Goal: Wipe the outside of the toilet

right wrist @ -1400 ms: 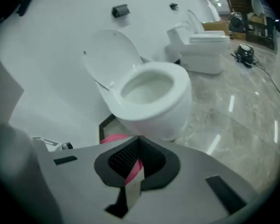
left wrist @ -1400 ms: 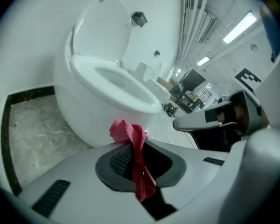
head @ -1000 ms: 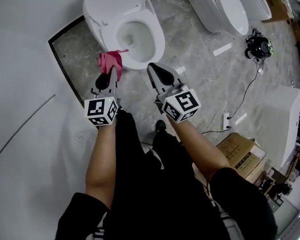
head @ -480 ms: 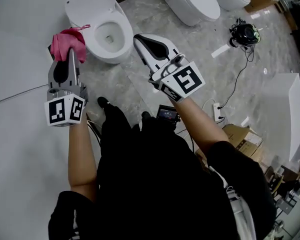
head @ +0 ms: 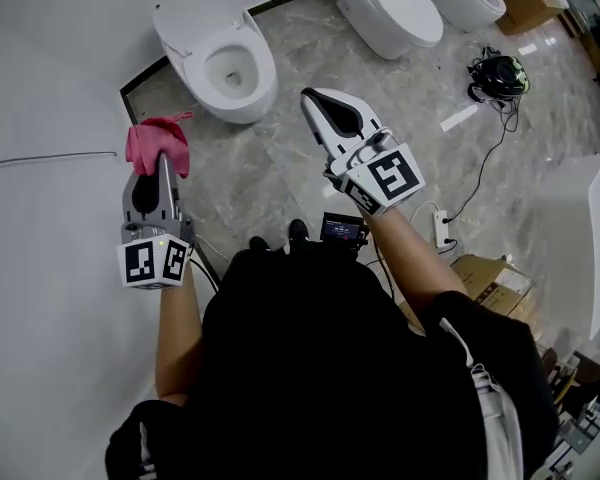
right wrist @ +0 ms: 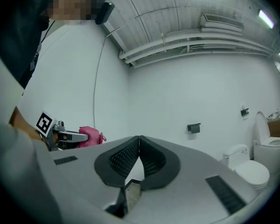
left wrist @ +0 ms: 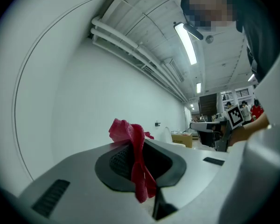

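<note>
A white toilet point(head: 225, 53) with its seat open stands at the top of the head view against the white wall. My left gripper point(head: 158, 158) is shut on a pink cloth point(head: 156, 144), held up in the air to the left of the bowl and apart from it. The left gripper view shows the pink cloth point(left wrist: 133, 160) pinched between the jaws. My right gripper point(head: 325, 105) is shut and empty, raised to the right of the toilet. The right gripper view has the left gripper point(right wrist: 77, 136) with the pink cloth point(right wrist: 92, 136) at its left.
Two more white toilets point(head: 390, 8) stand at the top right. A black device with a cable point(head: 495, 76) lies on the marble floor point(head: 280, 158). A power strip point(head: 442, 230) and cardboard boxes point(head: 490, 283) sit at the right. Toilets point(right wrist: 252, 169) also show in the right gripper view.
Both grippers have lifted away from the toilet; the left one has carried the cloth up and left of the bowl. My head has pulled back, so the toilet looks smaller and farther.
</note>
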### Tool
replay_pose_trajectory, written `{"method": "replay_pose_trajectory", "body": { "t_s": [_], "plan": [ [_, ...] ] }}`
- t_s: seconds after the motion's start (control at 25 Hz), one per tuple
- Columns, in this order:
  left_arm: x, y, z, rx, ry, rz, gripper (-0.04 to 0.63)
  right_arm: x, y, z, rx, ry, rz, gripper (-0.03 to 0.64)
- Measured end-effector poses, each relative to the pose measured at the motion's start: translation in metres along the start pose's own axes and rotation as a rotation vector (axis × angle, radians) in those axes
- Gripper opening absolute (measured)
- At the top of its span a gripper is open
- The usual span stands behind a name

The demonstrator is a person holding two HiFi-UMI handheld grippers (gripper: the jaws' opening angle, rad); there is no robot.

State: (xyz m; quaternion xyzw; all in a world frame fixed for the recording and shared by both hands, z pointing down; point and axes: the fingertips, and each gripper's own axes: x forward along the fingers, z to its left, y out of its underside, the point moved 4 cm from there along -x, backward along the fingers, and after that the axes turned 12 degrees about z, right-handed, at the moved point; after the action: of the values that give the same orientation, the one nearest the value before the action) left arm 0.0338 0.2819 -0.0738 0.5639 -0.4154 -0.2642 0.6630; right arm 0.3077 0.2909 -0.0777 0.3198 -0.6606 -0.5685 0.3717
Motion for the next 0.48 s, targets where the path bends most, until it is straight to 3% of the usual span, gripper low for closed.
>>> {"method": "replay_pose_trajectory", "body": {
  "t_s": [0.48],
  "plan": [
    [-0.075, 0.058, -0.025, -0.05, 0.011, 0.041, 0.052, -0.068, 0.043, 0.075, 0.028, 0.06, 0.11, 0.032]
  ]
}}
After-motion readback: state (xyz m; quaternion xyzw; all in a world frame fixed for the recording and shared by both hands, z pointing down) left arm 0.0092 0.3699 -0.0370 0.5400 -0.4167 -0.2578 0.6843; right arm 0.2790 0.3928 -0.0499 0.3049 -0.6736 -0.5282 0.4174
